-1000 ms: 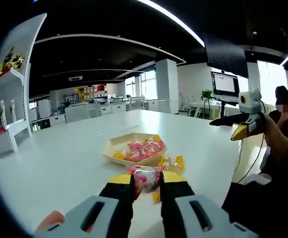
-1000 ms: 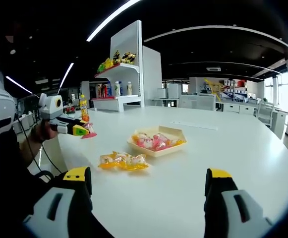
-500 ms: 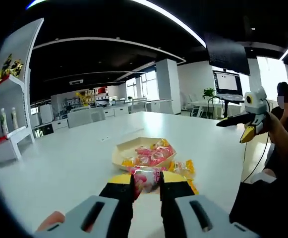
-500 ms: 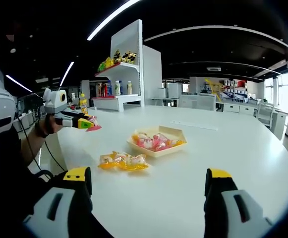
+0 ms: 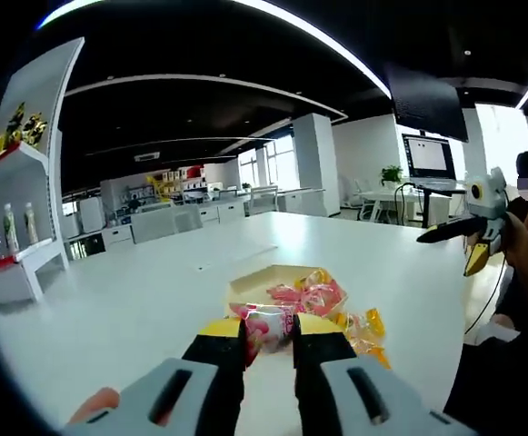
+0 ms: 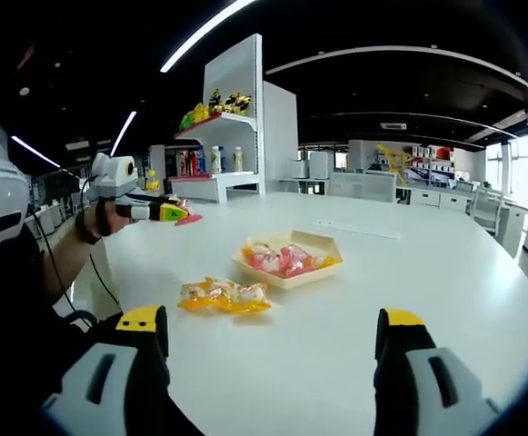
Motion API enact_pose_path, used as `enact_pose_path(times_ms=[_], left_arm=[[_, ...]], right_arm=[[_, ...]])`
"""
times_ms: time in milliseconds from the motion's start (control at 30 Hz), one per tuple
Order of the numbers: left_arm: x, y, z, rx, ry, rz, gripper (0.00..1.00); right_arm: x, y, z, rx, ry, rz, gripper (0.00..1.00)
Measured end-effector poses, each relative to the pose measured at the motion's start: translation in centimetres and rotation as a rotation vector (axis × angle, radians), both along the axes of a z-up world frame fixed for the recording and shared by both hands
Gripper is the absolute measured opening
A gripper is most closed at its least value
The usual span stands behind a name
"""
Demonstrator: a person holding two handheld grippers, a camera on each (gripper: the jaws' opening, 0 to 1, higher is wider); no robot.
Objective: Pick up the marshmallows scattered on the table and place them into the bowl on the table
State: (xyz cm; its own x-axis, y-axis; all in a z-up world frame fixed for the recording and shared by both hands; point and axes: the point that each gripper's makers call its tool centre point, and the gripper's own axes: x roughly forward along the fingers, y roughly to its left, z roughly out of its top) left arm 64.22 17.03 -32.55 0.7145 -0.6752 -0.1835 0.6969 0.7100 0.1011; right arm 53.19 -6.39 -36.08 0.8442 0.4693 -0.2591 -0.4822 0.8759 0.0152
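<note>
My left gripper (image 5: 269,332) is shut on a pink-and-white marshmallow packet (image 5: 270,324), held above the white table. In the right gripper view the left gripper (image 6: 181,215) hangs at the left over the table with the pink packet at its tip. The shallow beige bowl (image 6: 329,245) sits mid-table with several pink and yellow marshmallow packets (image 6: 282,260) in it. Loose yellow packets (image 6: 224,295) lie on the table just in front of the bowl. My right gripper (image 6: 271,341) stands open near the table's near edge, nothing between its jaws. In the left gripper view it (image 5: 459,248) appears at the right.
The white table (image 6: 409,272) is wide and bare around the bowl. A white shelf unit (image 6: 223,136) with bottles and snacks stands beyond its far left. Desks, chairs and a monitor (image 5: 427,156) fill the office behind. A person sits at the right of the left gripper view.
My left gripper has carried the pink packet toward the bowl; in the right gripper view it moved rightward over the table. The right gripper stayed still and open.
</note>
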Motion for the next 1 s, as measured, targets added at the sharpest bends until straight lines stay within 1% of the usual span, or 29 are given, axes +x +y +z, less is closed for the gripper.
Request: enact_pose_path(times_ms=[100,200,367,467,600,733,800,867,1000], left_arm=[[0.9,-0.3,0.8,-0.015,-0.012,0.0,0.19],[1.7,-0.7,1.2,-0.027,-0.021,0.005,0.19],[3.6,-0.7,0.4,-0.032,-0.009,0.035,0.19],[4.3,-0.8,0.0,-0.037,-0.004,0.052,0.19],[5.0,-1.2,0.6,-0.046,-0.027,0.063,0.19],[6.1,-1.7,0.9,-0.062,-0.029,0.068,0.19],[6.6,-1.8,1.0,-0.077,-0.042,0.086,0.19],[7.2,-2.0,1.0,-0.084,-0.051,0.099,0.19],[8.5,-2.4,0.5,-0.113,-0.038,0.117,0.19]], right_arm=[[0.0,0.0,0.0,0.002,-0.001,0.002,0.92],[0.1,0.1,-0.1,0.003,0.001,0.004,0.92],[0.0,0.0,-0.5,0.008,0.01,0.001,0.92],[0.0,-0.2,-0.7,0.007,0.013,-0.003,0.92],[0.1,-0.3,-0.7,0.01,0.015,-0.003,0.92],[0.2,-0.2,-0.8,0.012,0.017,-0.004,0.92],[0.2,0.0,-0.9,0.014,0.016,0.002,0.92],[0.3,0.0,-1.0,0.014,0.02,0.004,0.92],[0.3,0.1,-1.2,0.014,0.024,0.008,0.92]])
